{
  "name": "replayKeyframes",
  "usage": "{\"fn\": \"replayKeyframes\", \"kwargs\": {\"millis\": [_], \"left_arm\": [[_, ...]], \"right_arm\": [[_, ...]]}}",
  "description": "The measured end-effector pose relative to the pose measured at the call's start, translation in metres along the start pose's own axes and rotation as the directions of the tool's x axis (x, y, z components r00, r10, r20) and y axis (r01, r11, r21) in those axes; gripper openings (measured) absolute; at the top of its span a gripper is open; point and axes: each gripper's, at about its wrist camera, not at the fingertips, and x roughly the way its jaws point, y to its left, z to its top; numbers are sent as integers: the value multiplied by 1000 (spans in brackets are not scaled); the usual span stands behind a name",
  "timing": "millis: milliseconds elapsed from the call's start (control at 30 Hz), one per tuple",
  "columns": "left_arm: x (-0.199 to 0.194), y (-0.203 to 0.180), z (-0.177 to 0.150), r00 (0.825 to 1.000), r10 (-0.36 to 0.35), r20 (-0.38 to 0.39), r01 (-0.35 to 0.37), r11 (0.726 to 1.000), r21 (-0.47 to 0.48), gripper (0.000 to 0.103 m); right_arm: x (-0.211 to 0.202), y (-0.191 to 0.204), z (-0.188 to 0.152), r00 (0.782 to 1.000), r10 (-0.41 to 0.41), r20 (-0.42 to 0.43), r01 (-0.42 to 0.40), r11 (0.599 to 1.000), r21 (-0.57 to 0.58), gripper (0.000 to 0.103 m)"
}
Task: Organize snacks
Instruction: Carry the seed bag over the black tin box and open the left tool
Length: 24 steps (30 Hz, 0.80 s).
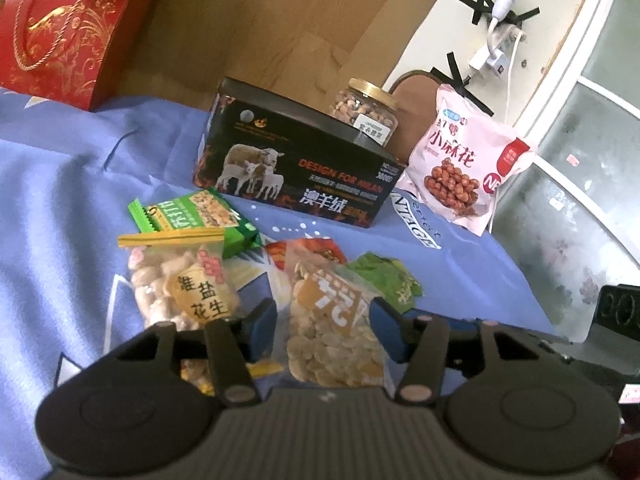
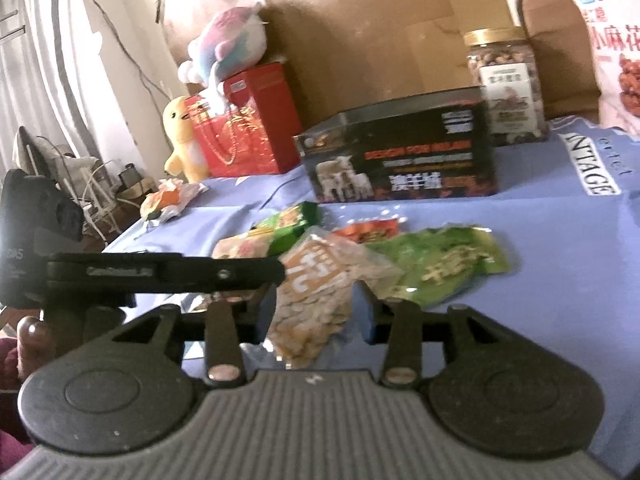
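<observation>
Clear plastic, the bean bag point(image 1: 334, 332) lies on my blue cloth point(image 1: 60, 208) with both my left tongs point(image 1: 324, 326) and right tongs point(image 2: 314, 314) spread around it, pads apart from it. Just left of it lies the peanut bag point(image 1: 180, 284); behind it stands the black box point(image 1: 296, 168).

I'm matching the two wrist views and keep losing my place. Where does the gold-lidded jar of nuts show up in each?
Left wrist: the jar of nuts stands upper centre, behind the black sheep box.
Right wrist: the jar stands upper right, behind the box's right end.
Shared landmark: the black sheep box.
</observation>
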Motion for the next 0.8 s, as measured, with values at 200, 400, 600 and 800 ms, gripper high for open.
{"fn": "replayKeyframes", "kwargs": {"millis": [200,400,600,800], "left_arm": [[15,-10,7,998,19,-55,-17,999,33,60],[32,-21,11,994,37,-98,-28,995,93,48],[24,-17,11,996,21,-84,-17,998,56,25],[1,-26,23,999,-39,-20,40,997,67,16]], "right_arm": [[7,-7,-4,998,-27,-59,26,1000,-12,50],[7,11,-14,996,4,-89,-16,990,-138,73],[12,30,-21,993,-70,-95,43,963,-268,87],[10,30,-18,991,-130,-27,119,962,-246,45]]}}
